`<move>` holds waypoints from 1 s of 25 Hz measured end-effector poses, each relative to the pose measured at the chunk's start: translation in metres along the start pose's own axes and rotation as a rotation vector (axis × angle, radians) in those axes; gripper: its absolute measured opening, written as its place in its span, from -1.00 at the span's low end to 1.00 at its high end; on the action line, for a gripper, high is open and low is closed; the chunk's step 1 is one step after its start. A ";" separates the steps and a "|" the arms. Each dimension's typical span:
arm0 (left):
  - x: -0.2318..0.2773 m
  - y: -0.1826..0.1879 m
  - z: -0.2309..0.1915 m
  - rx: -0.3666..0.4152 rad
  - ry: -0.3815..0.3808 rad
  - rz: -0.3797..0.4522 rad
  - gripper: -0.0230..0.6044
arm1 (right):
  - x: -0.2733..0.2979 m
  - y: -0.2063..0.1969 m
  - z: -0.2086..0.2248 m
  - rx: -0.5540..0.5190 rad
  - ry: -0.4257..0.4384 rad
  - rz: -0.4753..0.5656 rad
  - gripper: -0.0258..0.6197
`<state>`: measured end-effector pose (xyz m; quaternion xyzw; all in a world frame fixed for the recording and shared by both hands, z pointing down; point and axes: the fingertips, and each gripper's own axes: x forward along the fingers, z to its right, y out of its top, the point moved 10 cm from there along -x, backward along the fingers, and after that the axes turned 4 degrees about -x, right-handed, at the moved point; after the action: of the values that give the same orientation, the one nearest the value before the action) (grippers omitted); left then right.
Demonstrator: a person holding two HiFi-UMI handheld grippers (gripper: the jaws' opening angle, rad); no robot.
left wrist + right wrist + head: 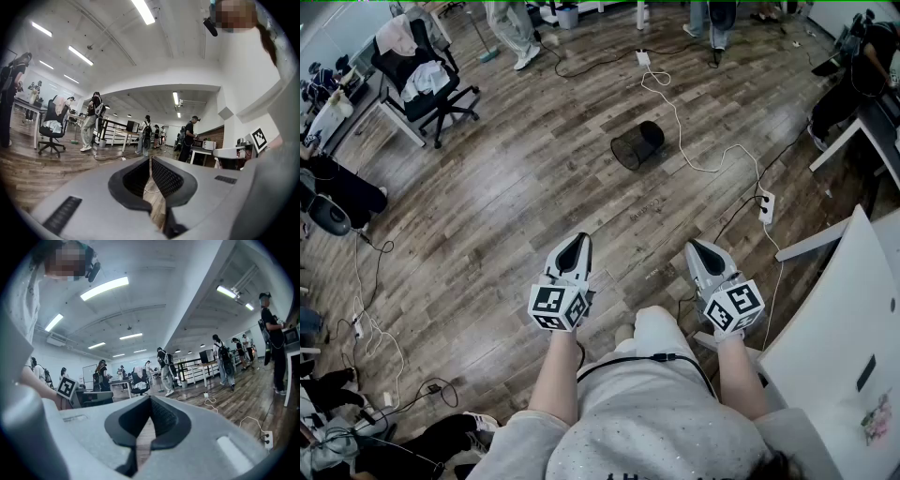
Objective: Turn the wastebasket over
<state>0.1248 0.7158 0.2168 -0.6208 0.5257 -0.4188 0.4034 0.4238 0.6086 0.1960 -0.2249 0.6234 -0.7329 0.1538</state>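
Wood-plank floor [506, 187] under a clothes-draped black office chair [427, 84]; a white power strip [766, 207] lies well right of the chair; strip lights [144, 10] line the white ceiling [187, 47].

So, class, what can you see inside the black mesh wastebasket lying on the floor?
The wastebasket lies on its side, with its open end turned roughly toward the camera. Nothing shows inside near the mouth. The deeper interior is dark and too small to check.
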 end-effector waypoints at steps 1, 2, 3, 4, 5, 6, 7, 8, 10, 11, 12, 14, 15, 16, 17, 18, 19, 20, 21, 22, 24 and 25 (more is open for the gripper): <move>-0.001 0.001 0.000 0.009 0.002 0.000 -0.89 | -0.001 0.001 -0.001 -0.007 -0.008 0.004 -0.93; -0.003 0.002 0.001 0.017 0.003 0.001 -0.89 | -0.001 0.001 -0.002 -0.013 -0.015 0.007 -0.93; -0.004 0.003 0.001 0.023 0.003 0.002 -0.89 | -0.002 0.002 -0.003 -0.019 -0.023 0.011 -0.93; -0.005 0.003 0.000 0.026 0.003 0.002 -0.89 | -0.002 0.003 -0.003 -0.023 -0.030 0.014 -0.93; -0.006 0.004 0.000 0.028 0.004 0.002 -0.89 | -0.001 0.003 -0.003 -0.026 -0.037 0.016 -0.93; -0.007 0.004 -0.001 0.028 0.006 0.001 -0.89 | 0.000 0.003 -0.003 -0.027 -0.042 0.017 -0.93; -0.007 0.005 -0.003 0.028 0.010 0.001 -0.89 | 0.001 0.003 -0.003 -0.026 -0.047 0.017 -0.93; -0.007 0.006 -0.005 0.028 0.015 0.001 -0.89 | 0.004 0.003 -0.002 -0.024 -0.050 0.016 -0.93; -0.005 0.007 -0.009 0.028 0.024 0.000 -0.89 | 0.008 0.003 0.001 -0.017 -0.056 0.015 -0.93; -0.004 0.007 -0.011 0.029 0.026 0.000 -0.89 | 0.011 0.002 0.002 -0.009 -0.061 0.017 -0.93; -0.003 0.008 -0.013 0.031 0.028 0.001 -0.89 | 0.013 0.002 0.004 0.001 -0.067 0.021 -0.92; -0.001 0.009 -0.019 0.032 0.033 0.010 -0.89 | 0.020 0.001 0.007 0.028 -0.084 0.034 -0.92; 0.000 0.009 -0.022 0.028 0.036 0.018 -0.89 | 0.023 0.000 0.008 0.041 -0.092 0.040 -0.92; 0.001 0.008 -0.026 0.024 0.038 0.023 -0.89 | 0.026 -0.002 0.011 0.051 -0.099 0.043 -0.92; 0.003 0.007 -0.030 0.020 0.038 0.022 -0.89 | 0.030 -0.004 0.014 0.058 -0.104 0.042 -0.92; 0.007 0.007 -0.034 0.019 0.037 0.018 -0.89 | 0.034 -0.005 0.017 0.063 -0.108 0.039 -0.92; 0.012 0.006 -0.038 0.019 0.036 0.012 -0.89 | 0.040 -0.006 0.021 0.067 -0.110 0.035 -0.88; 0.018 0.007 -0.042 0.019 0.037 0.008 -0.89 | 0.047 -0.006 0.025 0.070 -0.112 0.031 -0.84; 0.024 0.007 -0.048 0.018 0.039 0.004 -0.89 | 0.055 -0.007 0.029 0.074 -0.112 0.027 -0.83; 0.031 0.008 -0.053 0.015 0.041 0.001 -0.89 | 0.063 -0.008 0.033 0.079 -0.111 0.024 -0.80; 0.045 0.010 -0.065 0.005 0.047 -0.004 -0.89 | 0.081 -0.009 0.042 0.089 -0.104 0.011 -0.77; 0.052 0.011 -0.071 0.000 0.050 -0.008 -0.89 | 0.090 -0.010 0.047 0.094 -0.102 0.003 -0.74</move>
<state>0.0594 0.6581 0.2342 -0.6123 0.5330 -0.4358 0.3887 0.3717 0.5251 0.2238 -0.2534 0.5801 -0.7487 0.1969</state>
